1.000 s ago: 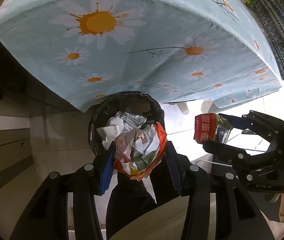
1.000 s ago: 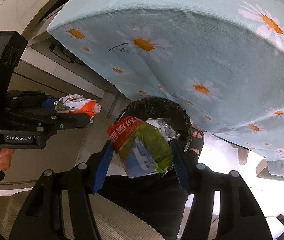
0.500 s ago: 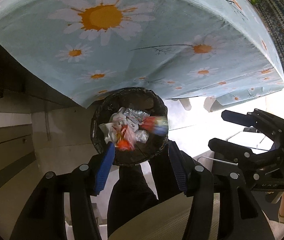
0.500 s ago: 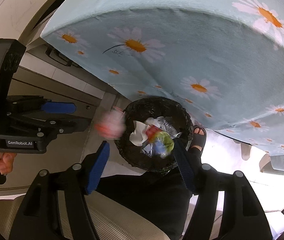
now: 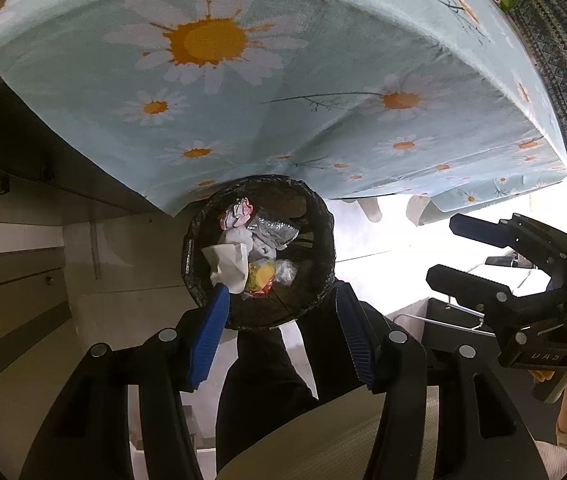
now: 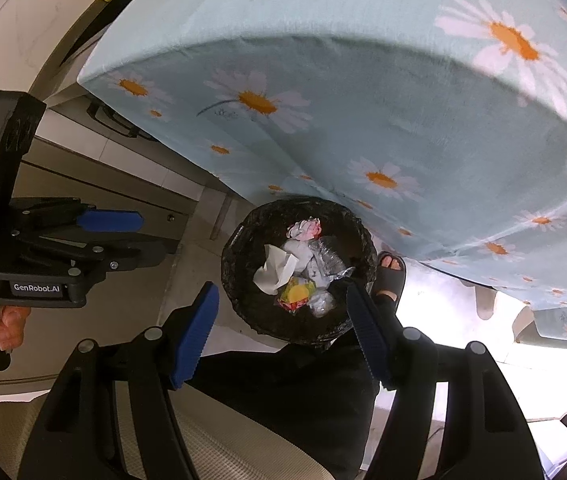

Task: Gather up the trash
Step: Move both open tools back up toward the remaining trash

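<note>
A round bin with a black liner point(image 5: 323, 216) stands on the floor below both grippers, partly under the table's edge. Inside lie a white tissue point(image 5: 229, 264), a silver foil wrapper point(image 5: 273, 230), a yellow and red wrapper point(image 5: 261, 276) and a crumpled pink-white wrapper point(image 5: 237, 212). My left gripper point(image 5: 281, 300) hangs open over the bin with nothing between its blue pads. Beside it, my right gripper point(image 6: 281, 296) is also open and empty above the bin point(image 6: 235, 264). Each wrist view shows the other gripper from the side: the right gripper point(image 5: 449, 250), the left gripper point(image 6: 147, 236).
A table under a pale blue daisy cloth point(image 5: 283, 100) overhangs the far side of the bin. The person's dark trouser leg point(image 6: 283, 380) and sandalled foot point(image 6: 391, 272) are next to the bin. Grey cabinet fronts point(image 5: 15, 272) stand at the left, a wire rack point(image 5: 443, 324) at the right.
Both grippers opened. The orange-white wrapper fell out of the left one and the red-green packet out of the right one, and both now lie in the bin.
</note>
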The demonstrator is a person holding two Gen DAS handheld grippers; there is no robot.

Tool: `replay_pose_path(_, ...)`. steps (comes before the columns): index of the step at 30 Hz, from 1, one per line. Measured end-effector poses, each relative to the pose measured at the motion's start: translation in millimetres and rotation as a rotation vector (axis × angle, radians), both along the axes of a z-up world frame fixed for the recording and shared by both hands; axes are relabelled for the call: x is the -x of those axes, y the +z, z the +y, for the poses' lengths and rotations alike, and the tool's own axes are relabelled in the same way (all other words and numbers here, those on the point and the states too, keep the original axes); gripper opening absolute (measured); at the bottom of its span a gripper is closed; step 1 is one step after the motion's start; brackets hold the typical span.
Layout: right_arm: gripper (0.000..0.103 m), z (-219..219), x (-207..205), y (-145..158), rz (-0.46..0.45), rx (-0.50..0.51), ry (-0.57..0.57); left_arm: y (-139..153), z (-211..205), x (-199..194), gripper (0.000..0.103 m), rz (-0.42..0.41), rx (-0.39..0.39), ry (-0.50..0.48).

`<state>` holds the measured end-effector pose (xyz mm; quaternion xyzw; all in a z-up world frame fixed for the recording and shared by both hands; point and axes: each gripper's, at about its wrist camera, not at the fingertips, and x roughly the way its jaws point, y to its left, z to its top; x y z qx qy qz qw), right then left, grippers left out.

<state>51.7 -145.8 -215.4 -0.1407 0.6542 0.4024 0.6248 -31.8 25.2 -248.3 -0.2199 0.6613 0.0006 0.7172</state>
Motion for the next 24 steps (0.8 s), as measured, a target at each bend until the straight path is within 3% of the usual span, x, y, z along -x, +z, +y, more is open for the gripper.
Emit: replay_pose_path(24,0.066,-2,-18,85,-0.147,-0.095,-0.001,84,1,-11,0.054,-0.185,-0.023,-0.011)
